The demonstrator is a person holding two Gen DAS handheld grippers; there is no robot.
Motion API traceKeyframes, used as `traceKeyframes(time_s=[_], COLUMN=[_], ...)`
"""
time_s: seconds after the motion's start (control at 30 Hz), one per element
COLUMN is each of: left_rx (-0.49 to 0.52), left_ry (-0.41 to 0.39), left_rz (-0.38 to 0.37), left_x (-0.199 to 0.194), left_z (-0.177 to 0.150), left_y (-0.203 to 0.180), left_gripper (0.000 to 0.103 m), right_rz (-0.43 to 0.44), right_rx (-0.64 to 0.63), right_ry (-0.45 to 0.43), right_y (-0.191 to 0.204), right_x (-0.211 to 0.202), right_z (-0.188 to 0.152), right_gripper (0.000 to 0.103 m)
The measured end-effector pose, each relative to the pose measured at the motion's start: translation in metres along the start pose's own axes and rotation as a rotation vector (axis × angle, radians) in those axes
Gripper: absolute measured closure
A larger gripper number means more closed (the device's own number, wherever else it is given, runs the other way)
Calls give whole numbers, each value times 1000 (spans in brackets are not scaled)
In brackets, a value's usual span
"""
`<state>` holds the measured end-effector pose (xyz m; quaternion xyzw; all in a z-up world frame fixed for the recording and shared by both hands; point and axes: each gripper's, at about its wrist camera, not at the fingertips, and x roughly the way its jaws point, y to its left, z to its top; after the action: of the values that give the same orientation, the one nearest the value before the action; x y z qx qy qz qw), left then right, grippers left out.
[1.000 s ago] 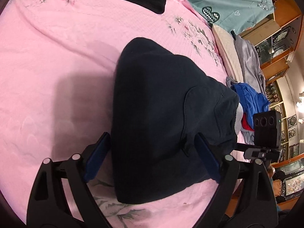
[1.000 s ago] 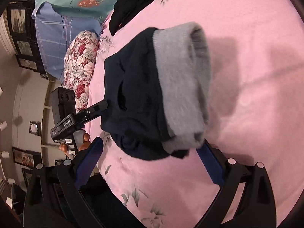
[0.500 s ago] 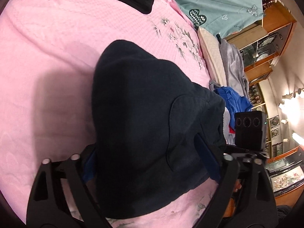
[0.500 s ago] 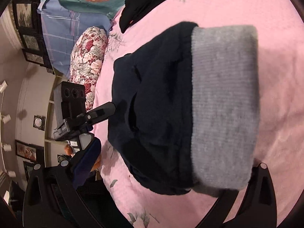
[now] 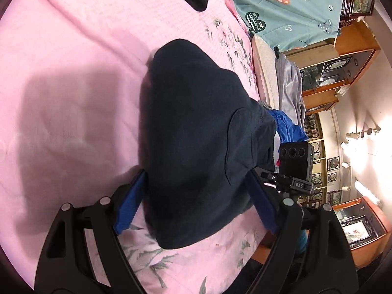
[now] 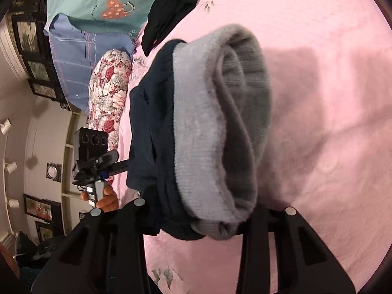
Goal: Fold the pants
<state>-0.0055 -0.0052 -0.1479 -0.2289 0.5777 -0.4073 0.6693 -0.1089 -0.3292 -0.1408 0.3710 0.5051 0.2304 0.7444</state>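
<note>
The bed (image 5: 73,78) with its pink flowered cover fills both views, and I place everything against it. The pants (image 5: 196,134), dark navy with a grey ribbed waistband (image 6: 196,127), lie bunched in a thick bundle near the bed's front edge, a black garment (image 6: 171,7) well beyond them toward the pillows.

My left hand-held gripper (image 5: 196,203) stands spread, its blue pads either side of the bundle's near end; whether they touch the cloth I cannot tell. My right hand-held gripper (image 6: 196,220) reaches under the waistband end. Its pads are hidden by cloth, so I cannot tell whether it pinches anything.

I judge the fold well along: the pants are doubled up but lumpy, the waistband curled open. The next move calls for both ends to be gripped firmly, then laid flat together so the layers stack evenly.
</note>
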Motion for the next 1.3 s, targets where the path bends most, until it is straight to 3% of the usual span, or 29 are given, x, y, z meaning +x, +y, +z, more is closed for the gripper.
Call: traceKeyframes(time_s=[0.17, 0.27, 0.33, 0.4, 0.53, 0.73, 0.93, 1.13, 1.3], left_rx=[41, 40, 27, 11, 85, 113, 179, 272, 355], left_ry=[-23, -51, -51, -47, -90, -132, -212, -320, -443], left_rz=[-4, 4, 8, -24, -46, -73, -59, 47, 173], left_x=[20, 21, 22, 22, 12, -2, -40, -93, -135], left_z=[1, -2, -3, -3, -6, 4, 35, 101, 166], left_y=[-14, -17, -11, -4, -16, -31, -51, -80, -111], left_gripper=[17, 22, 49, 63, 76, 79, 80, 79, 79], right_rz=[35, 35, 36, 36, 34, 39, 64, 89, 103], right_rx=[18, 10, 10, 6, -8, -35, -132, -262, -401], right_ry=[-2, -1, 3, 3, -19, -65, -100, -134, -196], right_y=[-7, -6, -5, -5, -1, 14, 50, 97, 156], right_x=[-1, 0, 0, -1, -3, -11, -20, -11, -3], right_z=[3, 3, 4, 5, 1, -1, 21, 84, 162], right_gripper=[71, 71, 71, 71, 68, 68, 68, 69, 69])
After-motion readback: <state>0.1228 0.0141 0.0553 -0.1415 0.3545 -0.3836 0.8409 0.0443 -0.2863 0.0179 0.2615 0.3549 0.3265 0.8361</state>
